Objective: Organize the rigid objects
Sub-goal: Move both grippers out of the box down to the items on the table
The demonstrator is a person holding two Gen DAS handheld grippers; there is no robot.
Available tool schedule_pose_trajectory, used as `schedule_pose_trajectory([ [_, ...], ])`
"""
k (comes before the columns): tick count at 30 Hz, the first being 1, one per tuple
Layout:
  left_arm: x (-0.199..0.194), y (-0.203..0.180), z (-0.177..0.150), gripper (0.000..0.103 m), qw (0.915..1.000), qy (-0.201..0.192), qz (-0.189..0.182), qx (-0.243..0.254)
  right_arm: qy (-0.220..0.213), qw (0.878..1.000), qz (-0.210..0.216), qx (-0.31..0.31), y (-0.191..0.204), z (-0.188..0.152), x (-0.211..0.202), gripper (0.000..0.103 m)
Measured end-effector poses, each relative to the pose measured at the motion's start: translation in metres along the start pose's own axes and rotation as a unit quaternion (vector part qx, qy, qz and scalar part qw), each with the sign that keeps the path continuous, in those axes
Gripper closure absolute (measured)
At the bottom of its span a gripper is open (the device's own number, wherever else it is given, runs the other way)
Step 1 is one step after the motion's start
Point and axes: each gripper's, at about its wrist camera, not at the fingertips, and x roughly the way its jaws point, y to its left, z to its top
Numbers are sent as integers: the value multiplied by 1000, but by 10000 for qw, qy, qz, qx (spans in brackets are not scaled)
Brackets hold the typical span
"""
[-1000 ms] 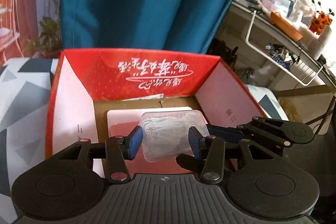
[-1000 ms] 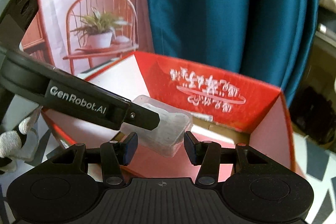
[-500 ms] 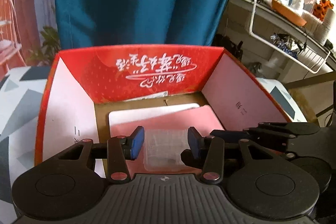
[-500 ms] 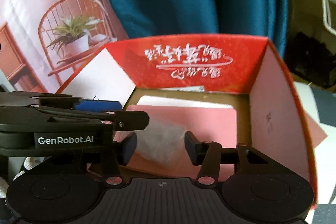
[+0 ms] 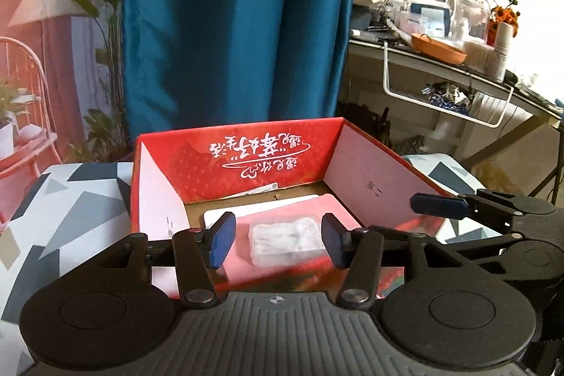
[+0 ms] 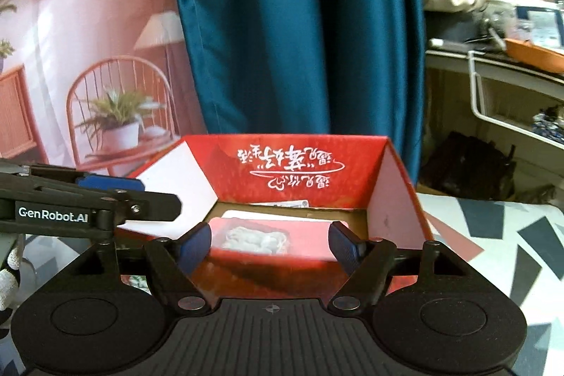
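We see one red cardboard box (image 5: 271, 157) with its top open, four upright walls around a brown floor, standing on a table with a grey-and-white triangle cloth (image 5: 70, 210). Inside it, one clear plastic case (image 5: 287, 240) lies flat on a pink card (image 5: 338, 210) — near the box's middle, with free floor to the far side and room on its left and right before the walls. A white sheet (image 5: 225, 215) shows from under the card at the far left.

Our left gripper (image 5: 276, 240) hovers at the near wall, its jaws opening; the case sits beyond and between the blue pads (image 5: 222, 240), touching neither. Our right gripper (image 6: 271, 244) does the same just to the right, jaws opening wider and nothing clasped. Each gripper's finger shows in the other's view, so the two stand close side by side at the near edge.

Behind the box hangs one teal curtain (image 5: 239, 23). To the far right — well apart — one cluttered shelf (image 5: 440, 59) carries an orange bowl (image 5: 437, 48).
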Motion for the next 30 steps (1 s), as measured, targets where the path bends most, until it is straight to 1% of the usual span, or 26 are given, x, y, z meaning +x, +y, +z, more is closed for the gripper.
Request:
schedule_pose_trajectory([
  [2,-9,-2,-6,47,10000,-77,-36,-24,-183,9998,-59,33,1,-9,-14,33],
  [4,-17,-4,-13,47,9999,-113,-76,-71,-254,9996,-105,48,1,-18,-24,35],
  [6,-22,-6,-22,47,9998,-102,-129,-132,-334,9993,-150,32,1,-28,-34,36],
  [10,-25,-10,-42,47,9996,6,-211,-204,-352,9992,-200,22,4,-45,-49,38],
  [12,-25,-9,-51,47,9992,103,-262,-271,-247,9995,-213,13,4,-57,-52,39],
  [18,-21,-4,-80,47,9973,419,-306,-512,311,9992,-246,-87,12,-97,-53,46],
  [23,-20,1,-98,47,9962,585,-301,-578,758,9966,-286,-164,20,-124,-49,50],
  [25,-18,4,-101,47,9956,626,-294,-627,882,9955,-272,-202,24,-129,-47,54],
  [27,-17,6,-103,47,9951,662,-297,-675,952,9951,-184,-198,27,-130,-46,62],
  [30,-14,7,-106,47,9945,708,-341,-696,962,9951,-33,-247,30,-129,-44,64],
])
